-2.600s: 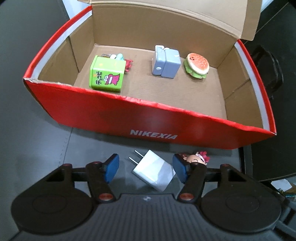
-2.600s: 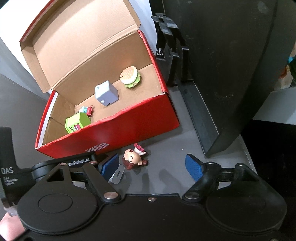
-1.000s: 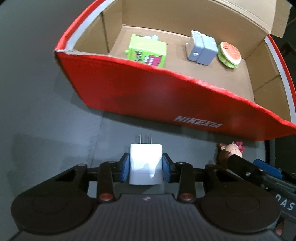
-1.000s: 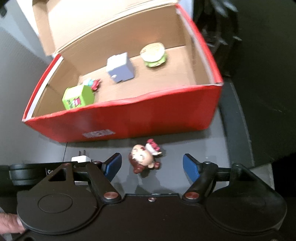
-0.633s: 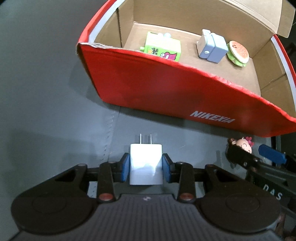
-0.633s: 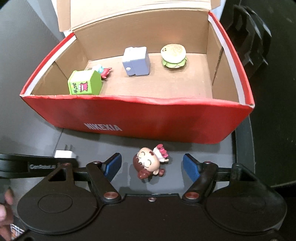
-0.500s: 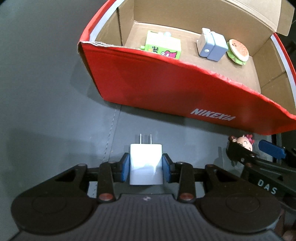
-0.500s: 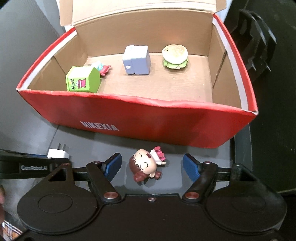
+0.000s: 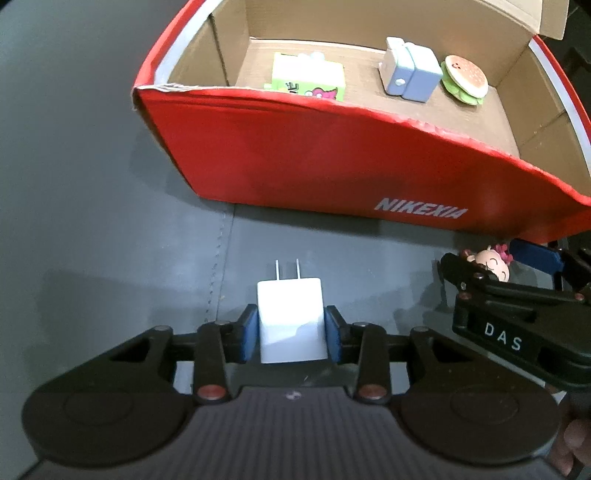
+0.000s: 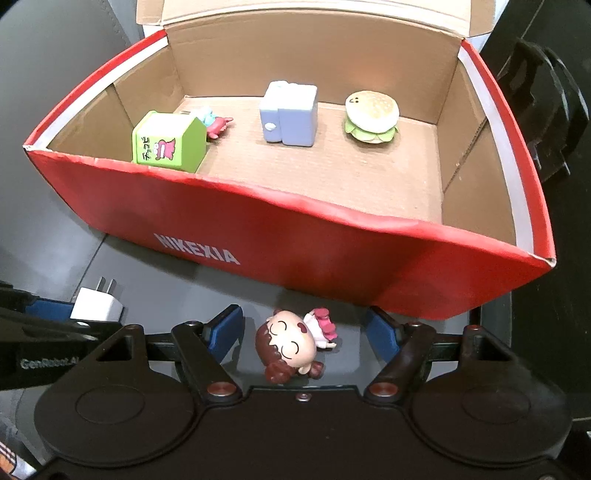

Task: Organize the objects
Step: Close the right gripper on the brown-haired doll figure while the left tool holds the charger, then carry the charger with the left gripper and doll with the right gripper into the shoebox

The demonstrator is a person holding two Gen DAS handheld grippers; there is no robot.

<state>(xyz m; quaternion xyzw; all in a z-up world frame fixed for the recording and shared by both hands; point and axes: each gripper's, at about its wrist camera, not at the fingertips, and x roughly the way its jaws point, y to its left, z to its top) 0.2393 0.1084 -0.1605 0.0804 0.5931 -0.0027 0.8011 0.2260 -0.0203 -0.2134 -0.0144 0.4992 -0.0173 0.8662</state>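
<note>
My left gripper (image 9: 291, 334) is shut on a white charger plug (image 9: 290, 319), prongs pointing forward, held in front of the open red box (image 9: 332, 155). The plug also shows in the right wrist view (image 10: 96, 304). My right gripper (image 10: 304, 332) is open, its blue pads on either side of a small doll figure (image 10: 291, 345) lying on the dark surface. The doll also shows in the left wrist view (image 9: 493, 260). Inside the box (image 10: 295, 236) sit a green carton toy (image 10: 168, 146), a blue fridge toy (image 10: 290, 114) and a burger toy (image 10: 371, 116).
A small pink and blue figure (image 10: 214, 122) lies behind the green carton. The box lid (image 10: 314, 11) stands open at the back. A black rack (image 10: 543, 110) stands to the right of the box. The grey surface (image 9: 92, 184) extends to the left.
My left gripper closed on the white plug and lifted it. My right gripper swung round to face the box front and moved forward until the doll lies between its open pads.
</note>
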